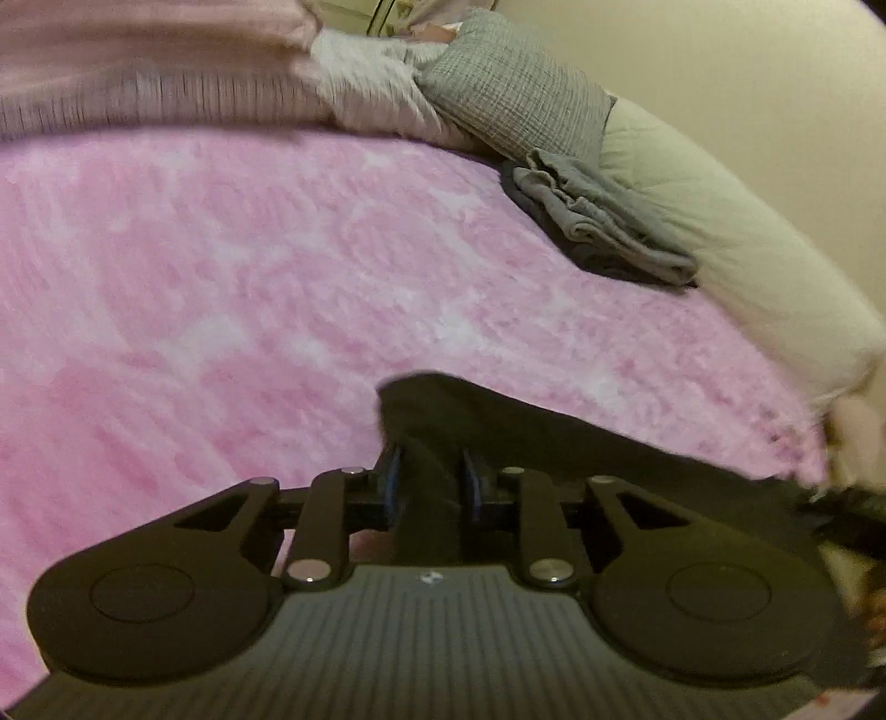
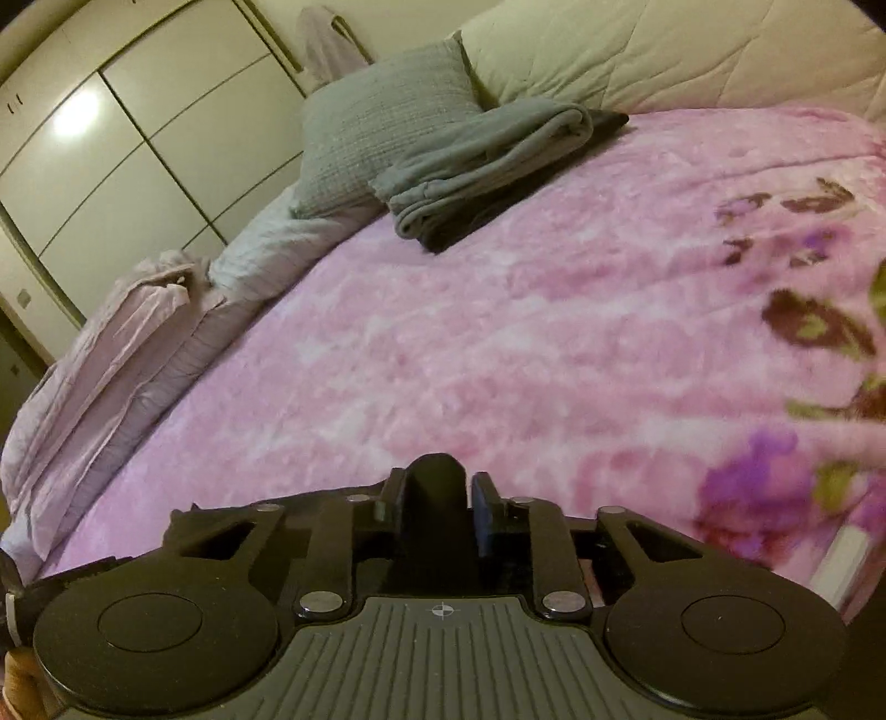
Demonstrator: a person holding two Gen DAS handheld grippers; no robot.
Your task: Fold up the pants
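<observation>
Black pants (image 1: 531, 437) lie at the near edge of a pink fleece blanket (image 1: 249, 266). In the left wrist view my left gripper (image 1: 432, 476) is shut on a bunched fold of the black pants, which rises between the blue pads and spreads away to the right. In the right wrist view my right gripper (image 2: 437, 498) is shut on another raised fold of the black pants (image 2: 434, 487). More of the dark cloth trails off to the lower left behind the fingers. The rest of the pants is hidden under both grippers.
A folded grey garment on a dark one (image 2: 487, 166) sits at the far side of the bed beside a grey pillow (image 2: 382, 122) and a cream quilt (image 2: 637, 50). Lilac bedding (image 2: 111, 354) is piled along the left. White wardrobe doors (image 2: 111, 144) stand behind.
</observation>
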